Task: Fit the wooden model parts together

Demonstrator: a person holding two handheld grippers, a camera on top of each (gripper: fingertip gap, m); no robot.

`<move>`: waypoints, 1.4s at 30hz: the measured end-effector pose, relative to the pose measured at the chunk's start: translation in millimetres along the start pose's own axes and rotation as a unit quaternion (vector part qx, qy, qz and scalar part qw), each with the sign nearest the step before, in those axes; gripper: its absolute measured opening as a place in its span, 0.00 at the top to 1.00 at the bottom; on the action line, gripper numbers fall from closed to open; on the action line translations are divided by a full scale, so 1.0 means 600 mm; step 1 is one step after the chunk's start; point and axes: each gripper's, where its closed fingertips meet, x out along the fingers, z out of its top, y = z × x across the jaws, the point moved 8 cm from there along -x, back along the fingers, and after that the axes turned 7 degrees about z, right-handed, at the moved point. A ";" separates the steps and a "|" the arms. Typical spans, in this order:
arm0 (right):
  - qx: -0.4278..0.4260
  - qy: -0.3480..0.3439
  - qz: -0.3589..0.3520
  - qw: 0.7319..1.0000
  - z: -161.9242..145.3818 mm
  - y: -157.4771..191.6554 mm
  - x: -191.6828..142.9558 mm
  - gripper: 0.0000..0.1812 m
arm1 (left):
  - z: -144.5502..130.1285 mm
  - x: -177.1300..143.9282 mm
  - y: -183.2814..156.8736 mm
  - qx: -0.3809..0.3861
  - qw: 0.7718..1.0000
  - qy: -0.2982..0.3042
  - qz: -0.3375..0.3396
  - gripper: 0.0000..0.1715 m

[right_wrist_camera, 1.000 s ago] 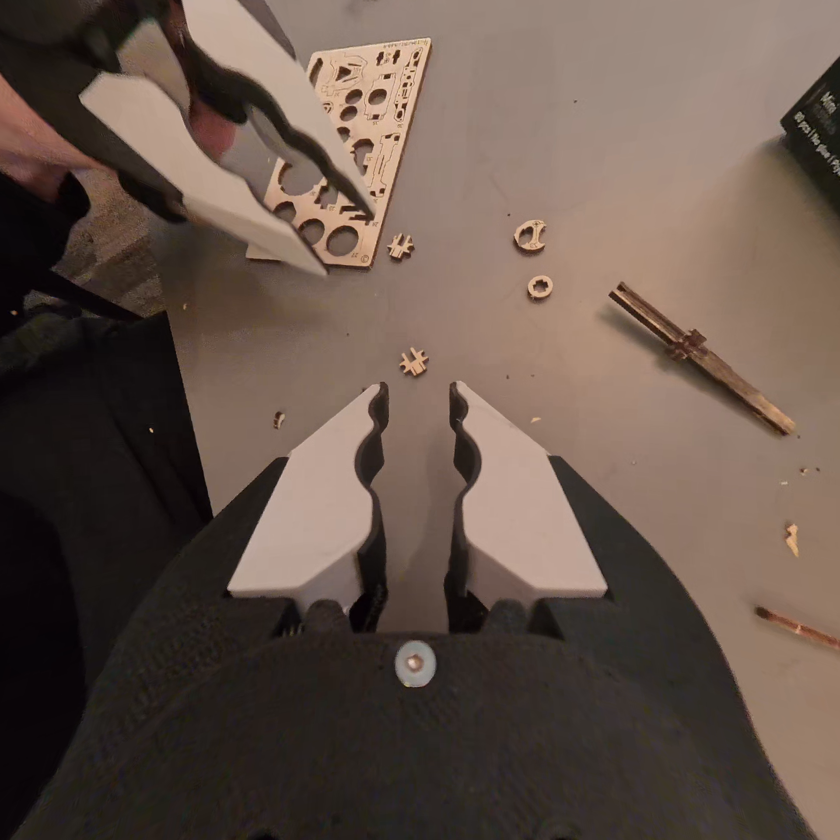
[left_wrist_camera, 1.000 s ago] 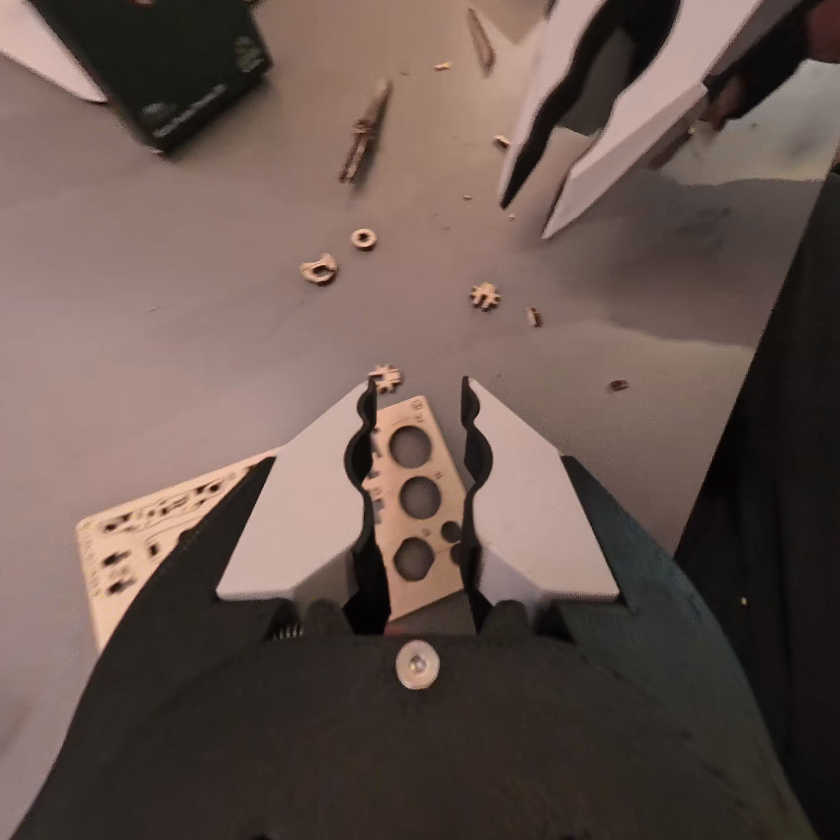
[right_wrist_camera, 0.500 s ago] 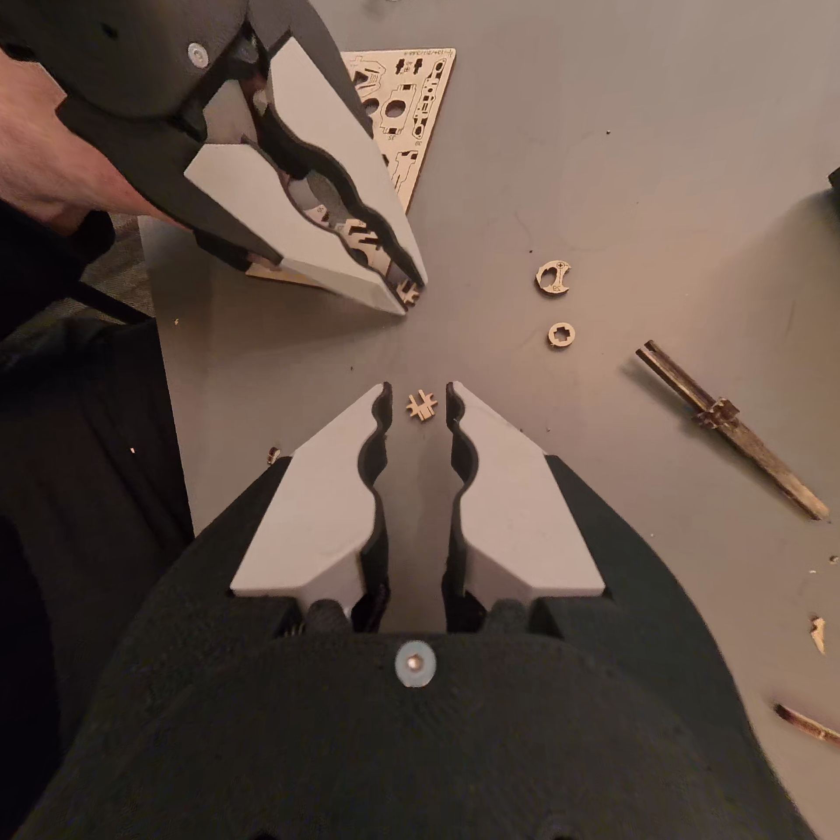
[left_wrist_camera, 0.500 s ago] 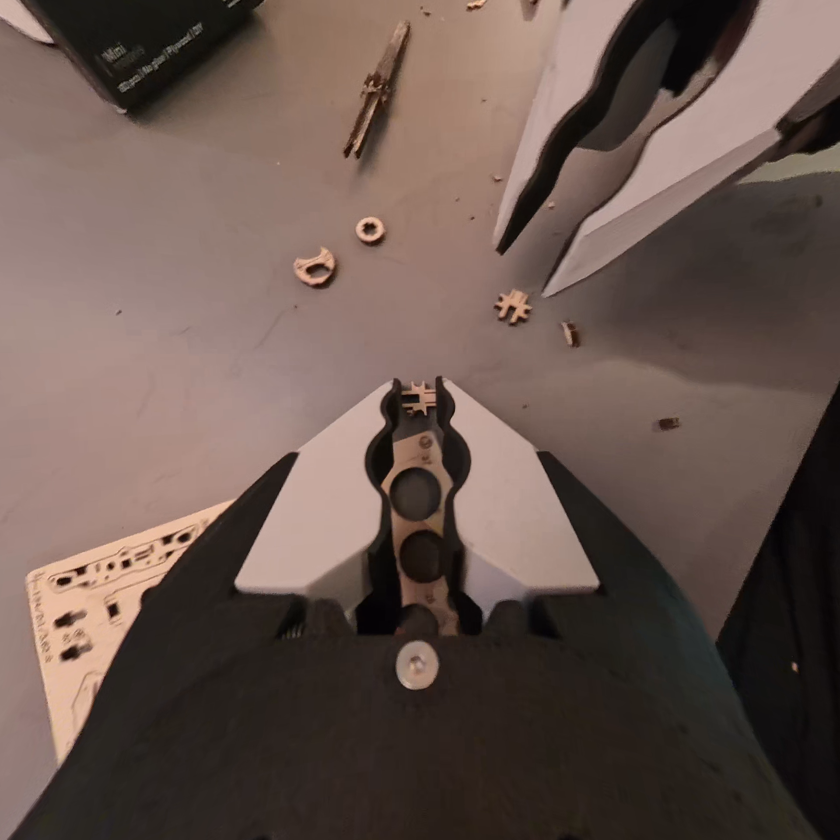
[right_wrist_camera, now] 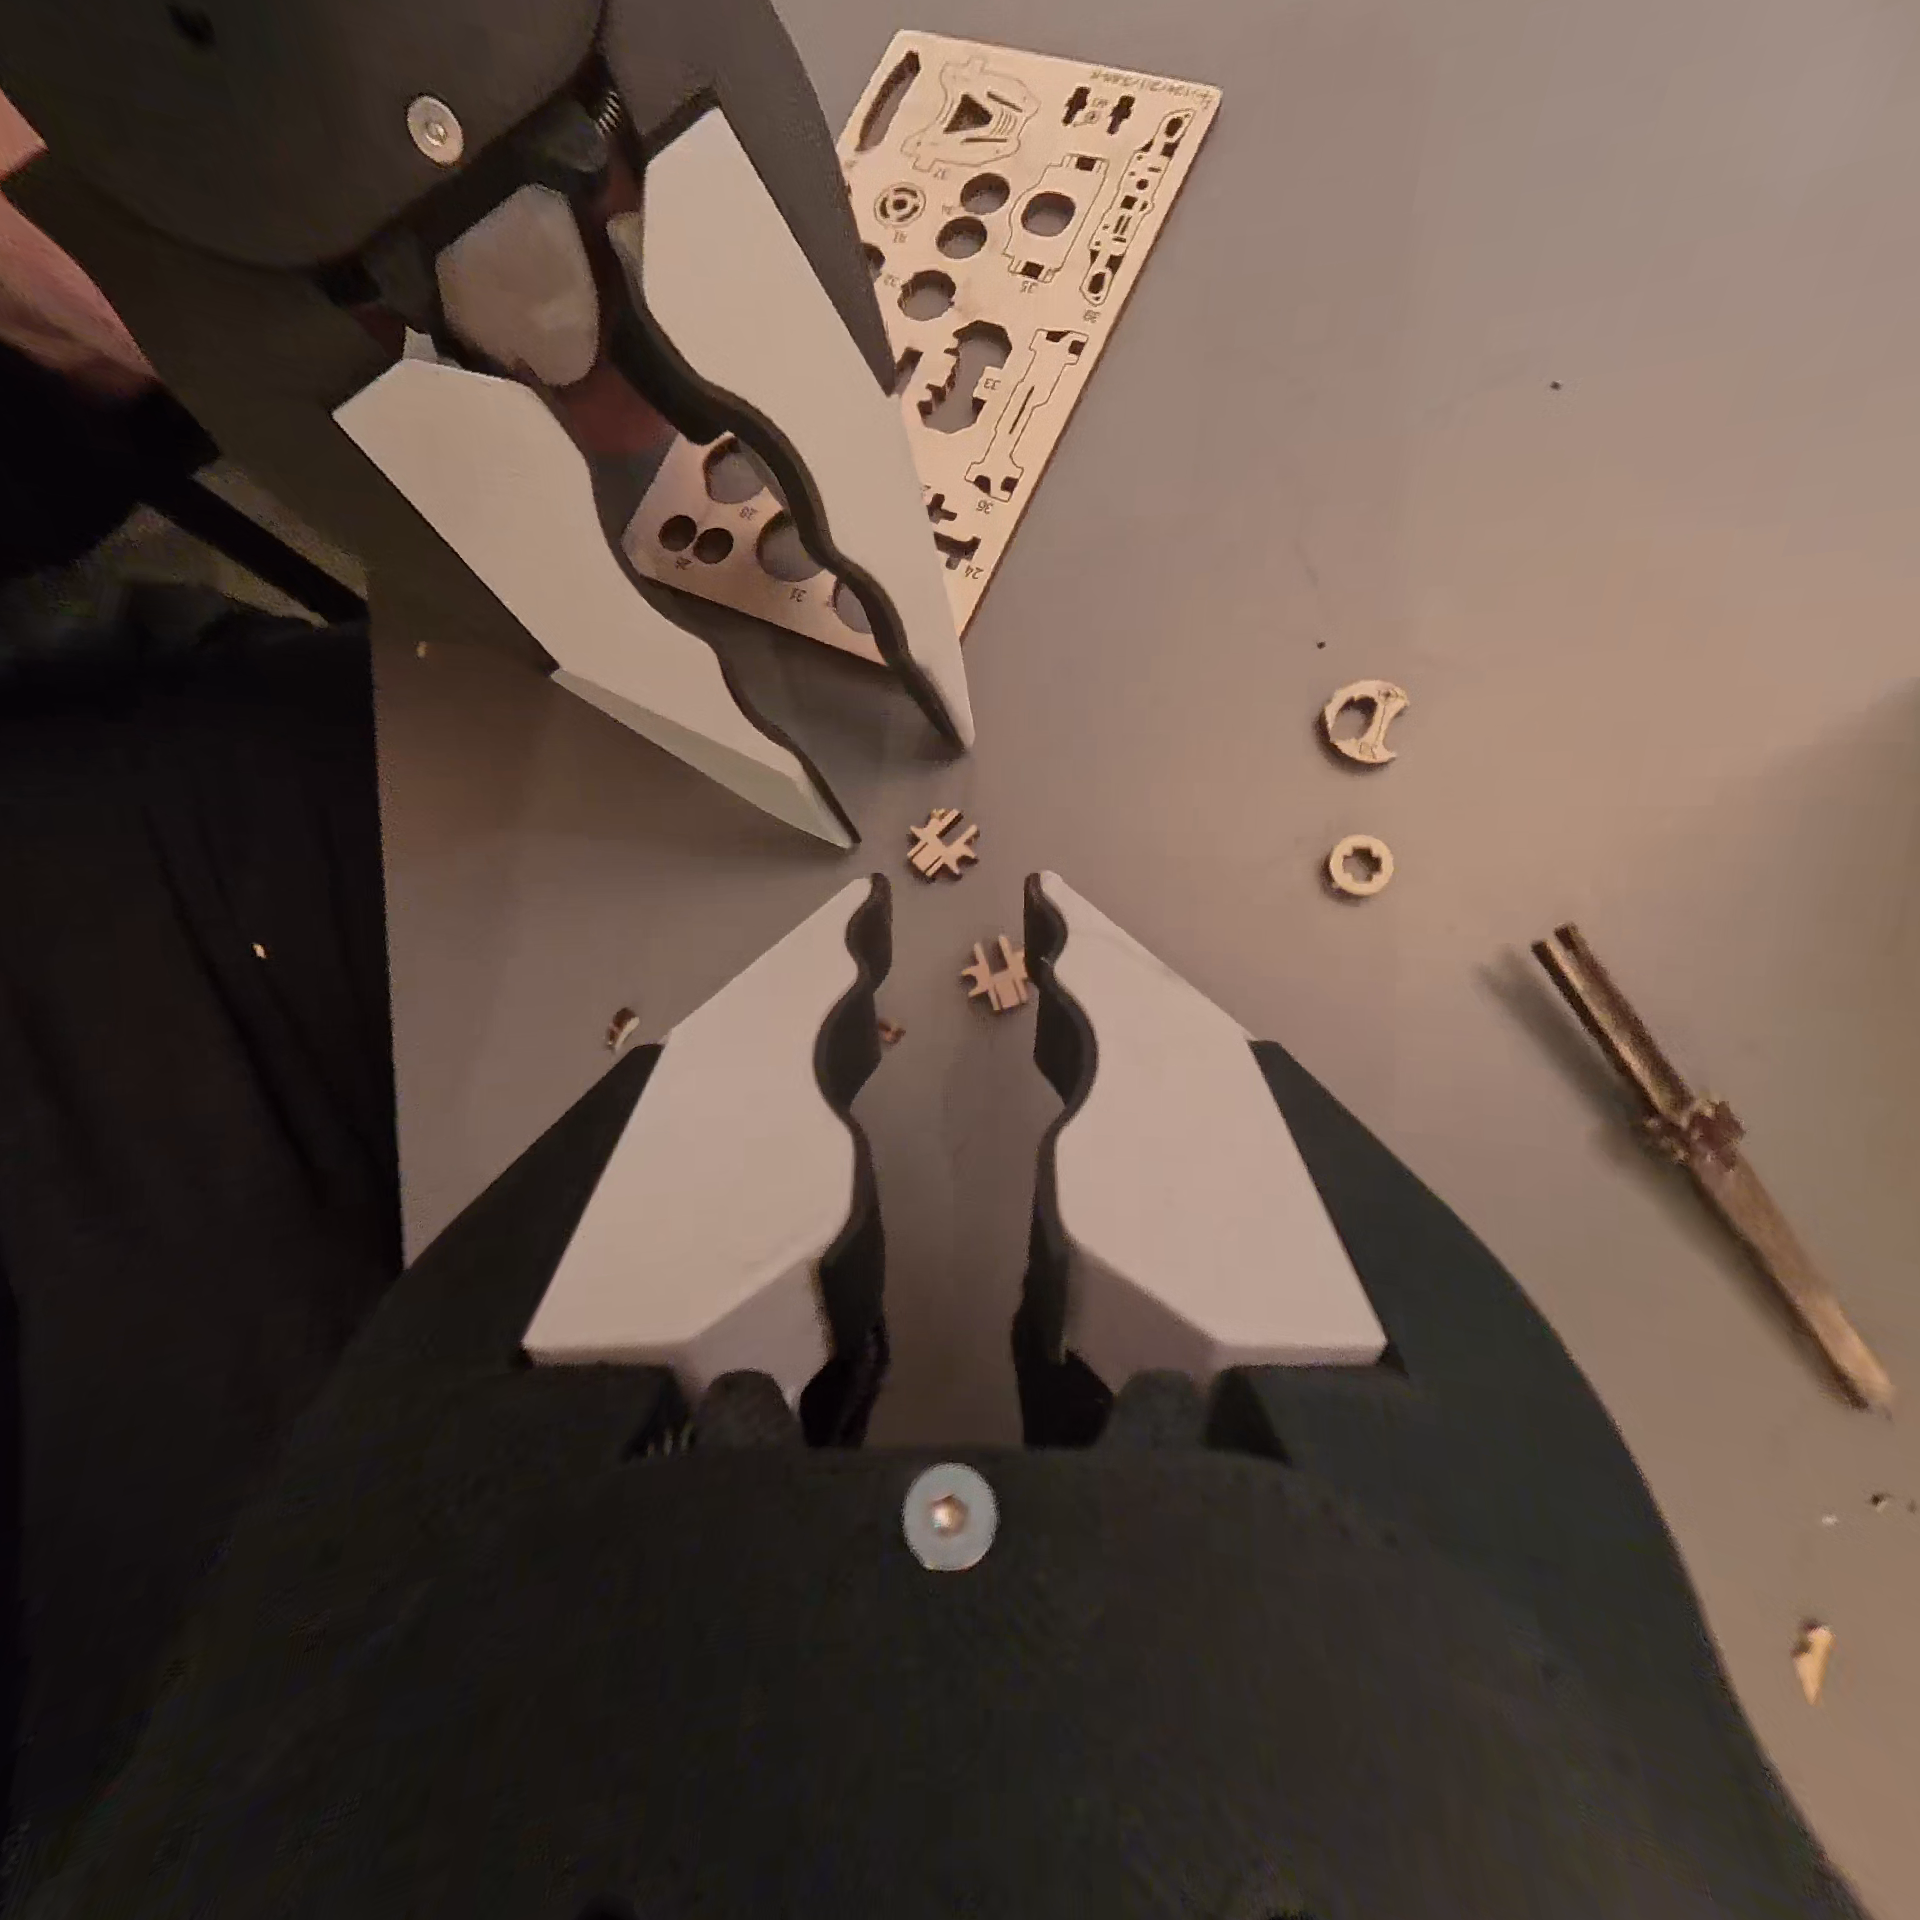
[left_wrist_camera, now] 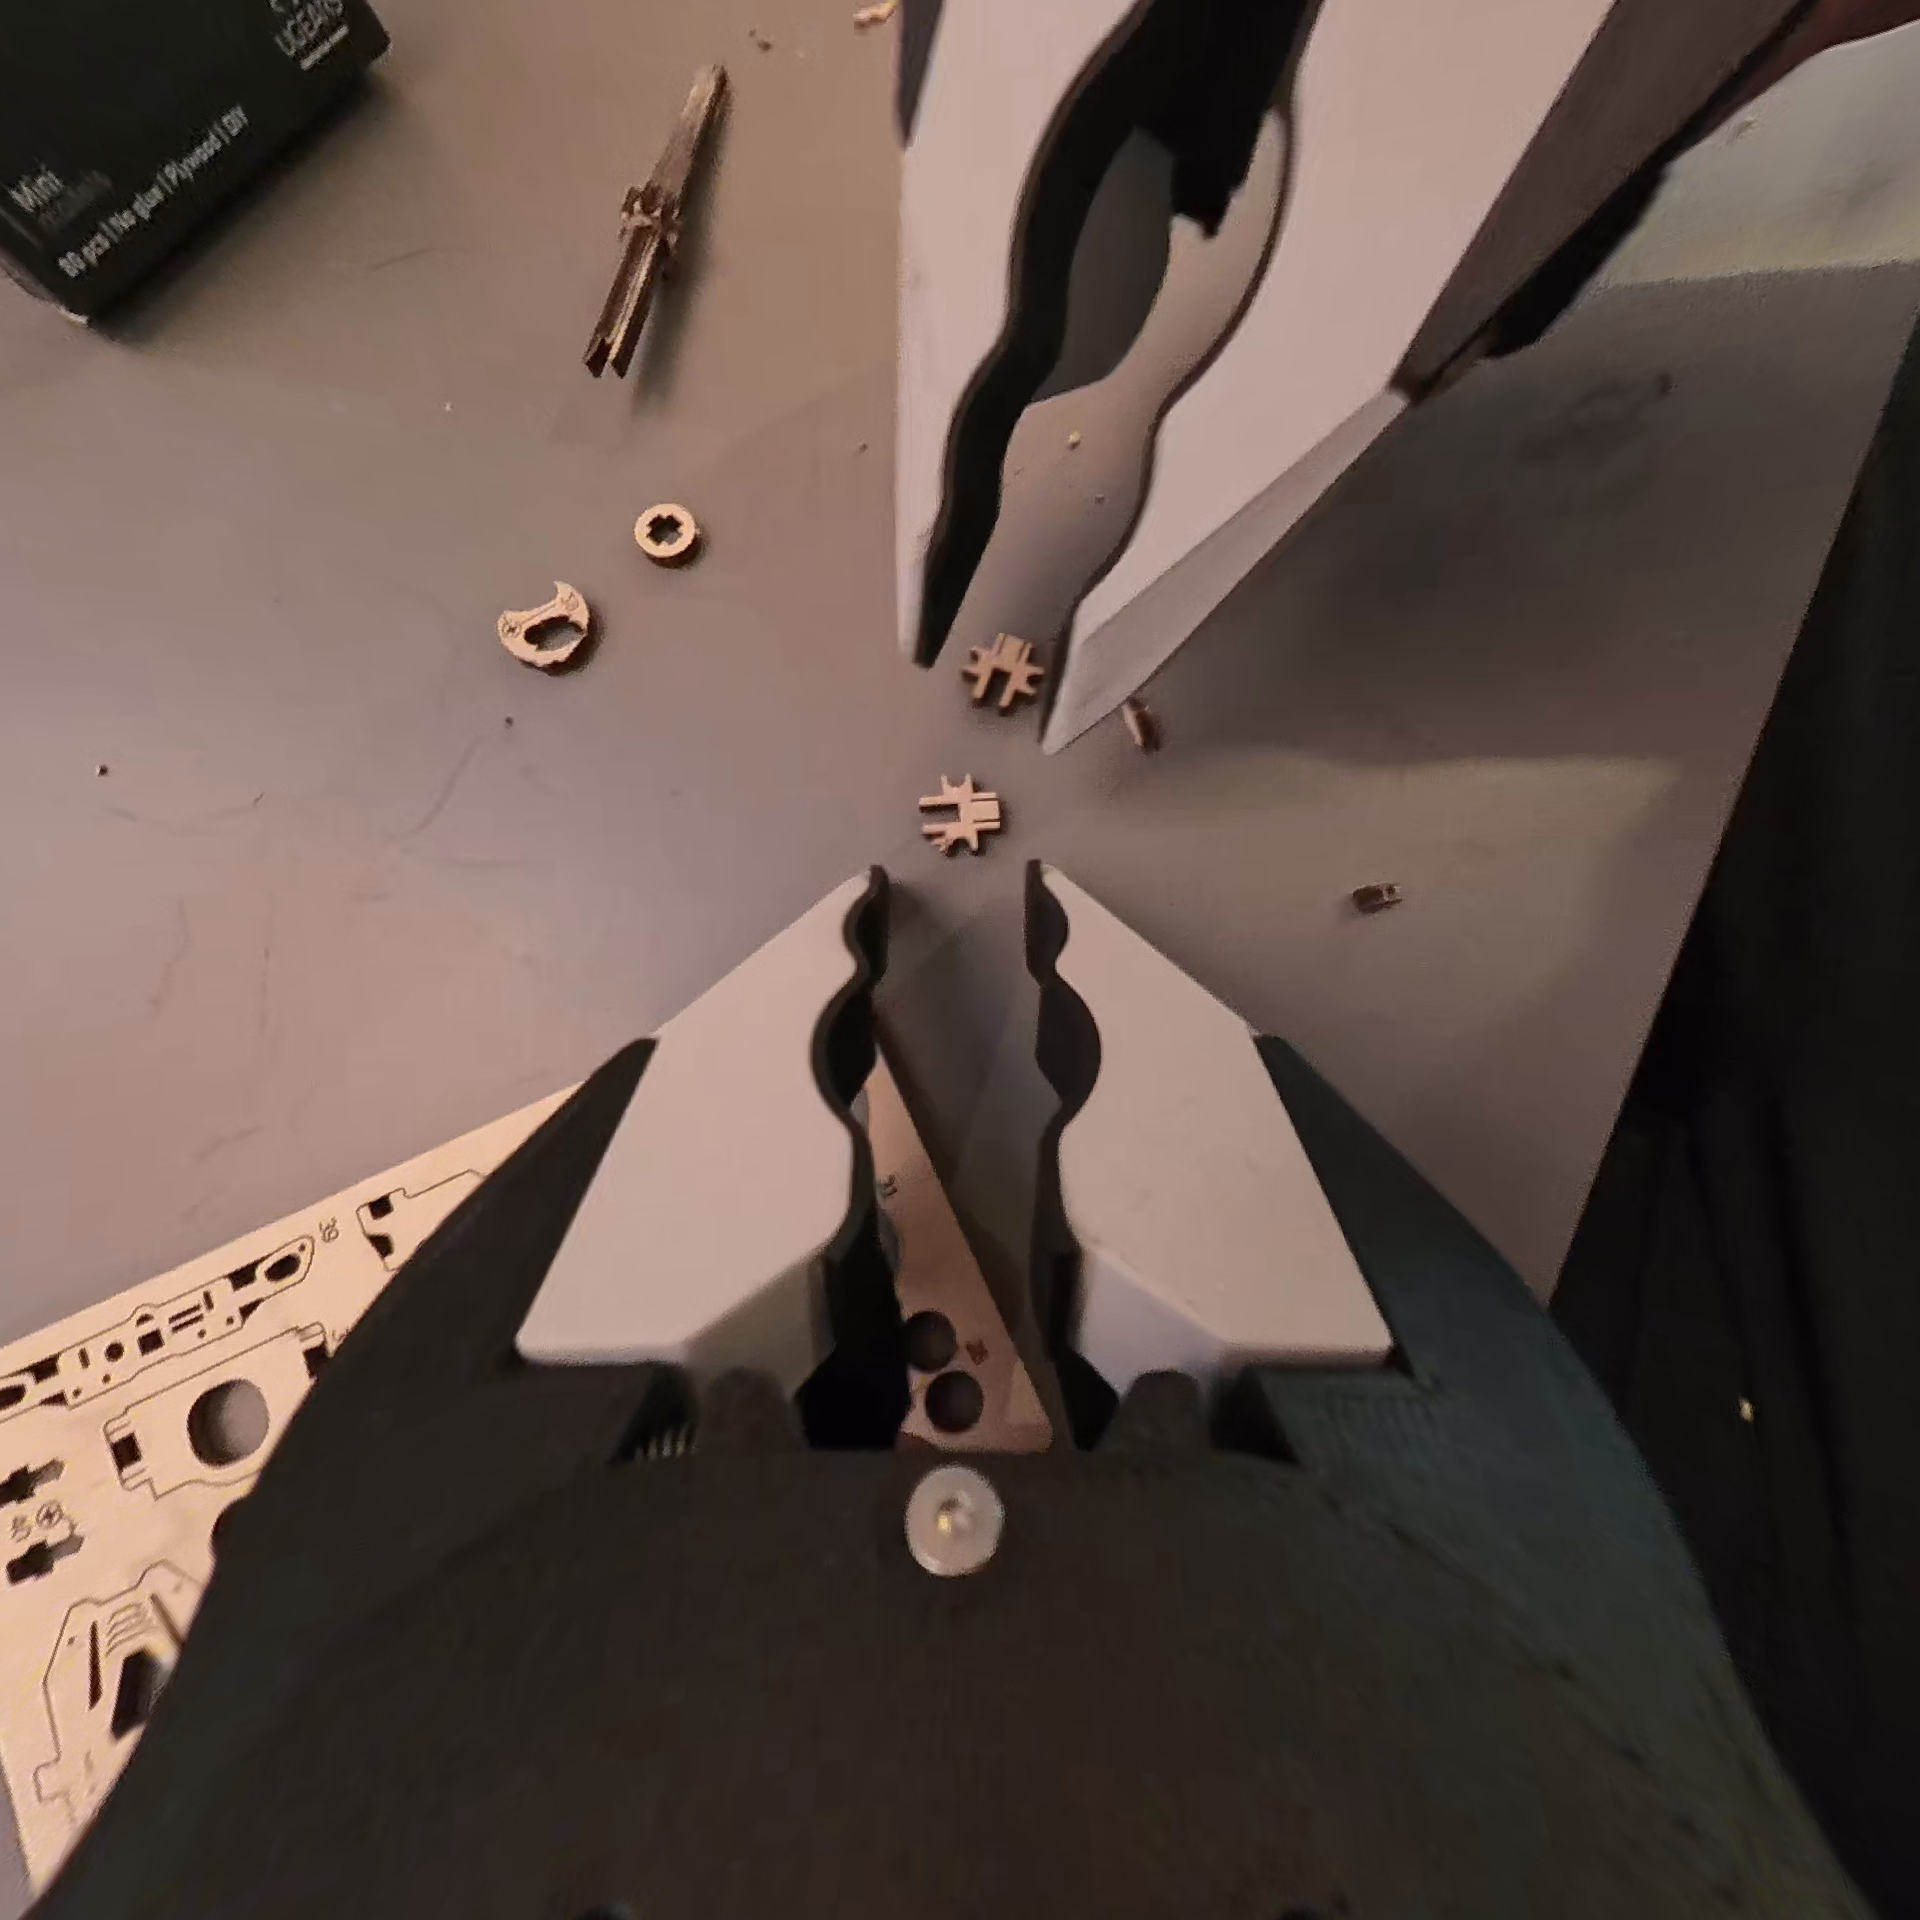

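Both tools down low over the grey table (left_wrist_camera: pixel 312 883), tips nearly meeting. Left gripper (left_wrist_camera: pixel 954 881) spread apart, gripping nothing, with one small cross-shaped wooden piece (left_wrist_camera: pixel 962 814) lying loose on the table just ahead of its tips. Right gripper (right_wrist_camera: pixel 954 891) likewise released, a second cross-shaped piece (right_wrist_camera: pixel 997 975) flat between its fingers, close against the inner pad of one; touching or merely beside, hard to say from the right wrist view. Punched plywood sheet (right_wrist_camera: pixel 1049 260) flat behind the left tool, partly covered by that tool's body, one corner visible only through the gap between the fingers. Off to the side: a small ring (left_wrist_camera: pixel 666 531), a crescent-shaped piece (left_wrist_camera: pixel 548 638), and a dark assembled stick (left_wrist_camera: pixel 655 223), well apart from the action. Black box (left_wrist_camera: pixel 166 135) cut off at the left wrist frame's corner. Scattered tiny scraps (left_wrist_camera: pixel 1377 896), too small to identify. Table edge dropping into dark, shapeless shadow.
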 end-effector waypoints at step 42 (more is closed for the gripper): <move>-0.052 0.053 0.010 0.997 0.004 -0.003 0.037 0.95 | 0.002 0.008 -0.011 0.015 0.999 -0.017 0.042 0.95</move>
